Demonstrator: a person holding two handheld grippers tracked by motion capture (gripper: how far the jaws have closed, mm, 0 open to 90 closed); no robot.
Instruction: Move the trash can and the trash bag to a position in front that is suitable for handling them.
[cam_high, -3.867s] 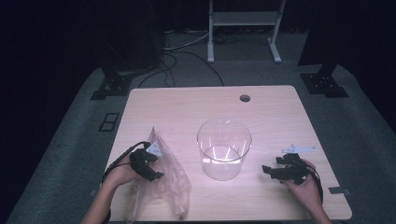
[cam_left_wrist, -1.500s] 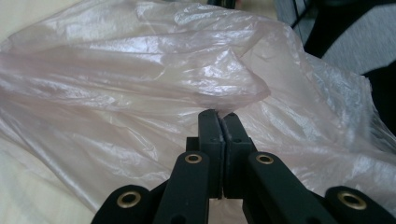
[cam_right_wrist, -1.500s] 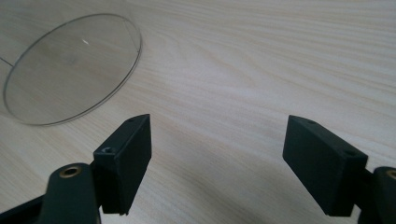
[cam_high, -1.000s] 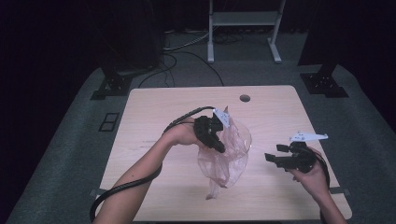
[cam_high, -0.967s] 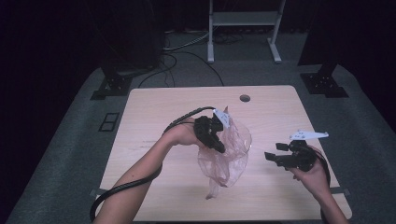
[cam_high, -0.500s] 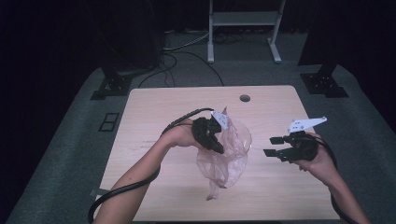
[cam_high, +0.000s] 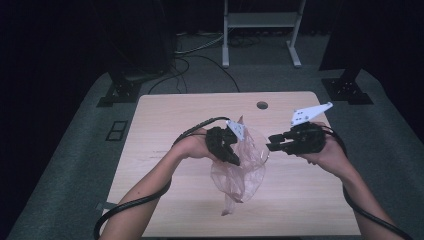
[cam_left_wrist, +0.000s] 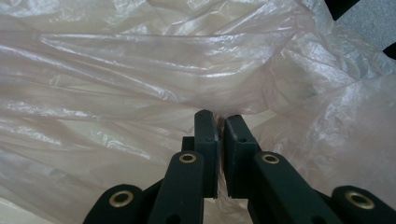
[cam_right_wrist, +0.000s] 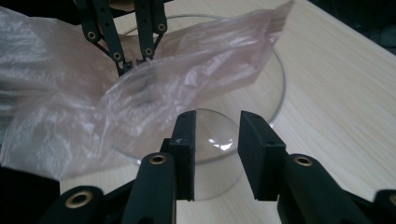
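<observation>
1. Our left tool (cam_high: 231, 152) is clamped on the plastic bag (cam_high: 240, 175), holding it over the clear jar (cam_right_wrist: 261, 93) at mid-surface (cam_high: 165, 120).
2. Our right tool (cam_high: 272, 145) sits just beside the jar's rim; its jaws have just been closing, still apart, with nothing pinched between them.

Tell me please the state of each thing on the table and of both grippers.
Plastic bag: crumpled, lifted, draped over the container.
Clear container: upright on the table, partly covered by the bag.
Left gripper: shut on the bag.
Right gripper: open, just been closing, nothing between its fingers.
</observation>
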